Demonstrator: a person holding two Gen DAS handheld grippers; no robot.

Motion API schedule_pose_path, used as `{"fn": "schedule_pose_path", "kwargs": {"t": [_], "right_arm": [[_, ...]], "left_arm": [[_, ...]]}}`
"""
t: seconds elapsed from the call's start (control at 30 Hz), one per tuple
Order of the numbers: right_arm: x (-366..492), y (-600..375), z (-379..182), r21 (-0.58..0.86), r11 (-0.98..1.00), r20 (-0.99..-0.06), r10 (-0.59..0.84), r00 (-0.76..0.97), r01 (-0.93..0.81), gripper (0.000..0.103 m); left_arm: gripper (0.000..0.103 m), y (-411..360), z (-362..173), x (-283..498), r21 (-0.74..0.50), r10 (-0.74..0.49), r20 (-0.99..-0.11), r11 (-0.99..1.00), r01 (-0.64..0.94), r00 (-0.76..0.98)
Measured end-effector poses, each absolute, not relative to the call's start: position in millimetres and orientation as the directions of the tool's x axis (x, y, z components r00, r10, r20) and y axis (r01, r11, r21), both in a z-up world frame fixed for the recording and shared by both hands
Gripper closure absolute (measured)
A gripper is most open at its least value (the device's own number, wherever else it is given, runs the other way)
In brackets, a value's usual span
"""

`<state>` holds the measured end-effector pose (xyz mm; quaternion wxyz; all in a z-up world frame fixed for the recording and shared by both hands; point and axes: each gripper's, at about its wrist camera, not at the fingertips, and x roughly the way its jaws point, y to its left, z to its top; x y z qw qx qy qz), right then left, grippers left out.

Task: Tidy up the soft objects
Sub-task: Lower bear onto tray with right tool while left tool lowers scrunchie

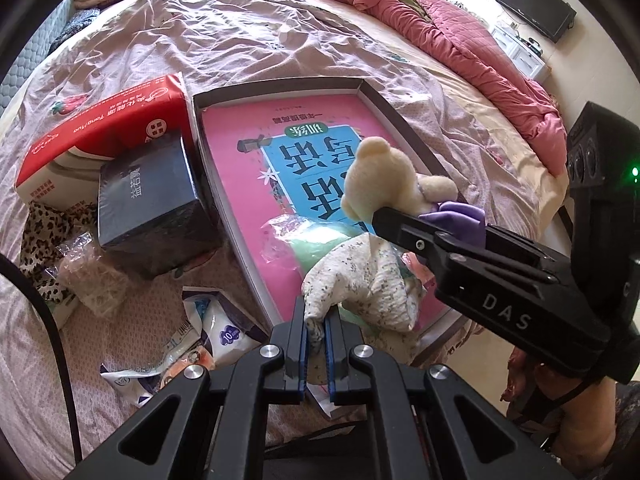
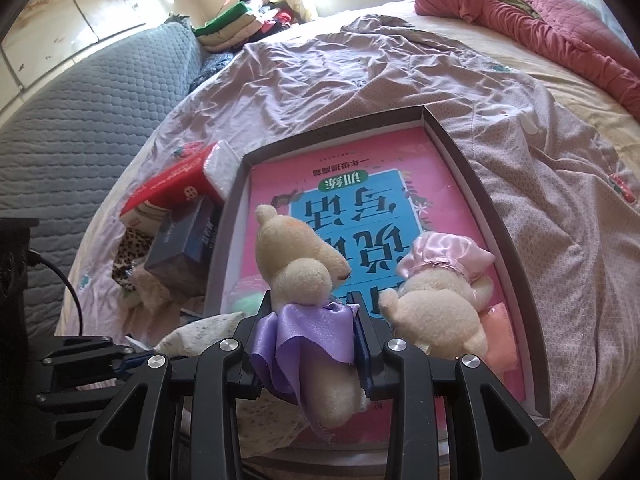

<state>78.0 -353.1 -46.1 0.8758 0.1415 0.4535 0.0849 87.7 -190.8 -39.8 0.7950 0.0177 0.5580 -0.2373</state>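
A shallow grey box (image 1: 404,124) (image 2: 472,164) lined with a pink book lies on the bed. My right gripper (image 2: 312,332) is shut on a cream teddy bear in a purple dress (image 2: 300,256) and holds it over the box's near end; the bear also shows in the left wrist view (image 1: 380,176). A second cream bear in a pink cap (image 2: 440,292) lies in the box beside it. My left gripper (image 1: 316,328) is shut on a corner of a white floral cloth (image 1: 360,276) that drapes over the box's near edge. A green soft item (image 1: 316,248) lies in the box.
A red tissue pack (image 1: 100,120) and a dark blue box (image 1: 152,204) lie left of the grey box. Leopard cloth (image 1: 40,236) and plastic packets (image 1: 216,324) lie near them. A rolled pink quilt (image 1: 460,32) lies at the far right of the bed.
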Motion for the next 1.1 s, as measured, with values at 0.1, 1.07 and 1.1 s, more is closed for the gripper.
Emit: {"fn": "schedule_pose_path", "kwargs": {"t": [0.1,1.07,1.1], "right_arm": [[82.0,-354.3,-49.0,0.310,0.951,-0.774,0.260,0.577,-0.013,0.068],[99.9,-357.1,-63.1,0.281,0.960,-0.785,0.238,0.572,-0.013,0.063],[99.6,-356.7,-62.5,0.283,0.959,-0.784,0.240,0.573,-0.016,0.063]], "left_arm": [[0.096,-190.8,-41.1,90.9,-0.241,-0.360,-0.895,0.887,0.393,0.264],[0.096,-196.0,-47.8,109.9,-0.244,-0.360,-0.894,0.890,0.384,0.265],[0.096,-196.1,-47.7,110.0,-0.245,-0.360,-0.895,0.890,0.384,0.264]]}}
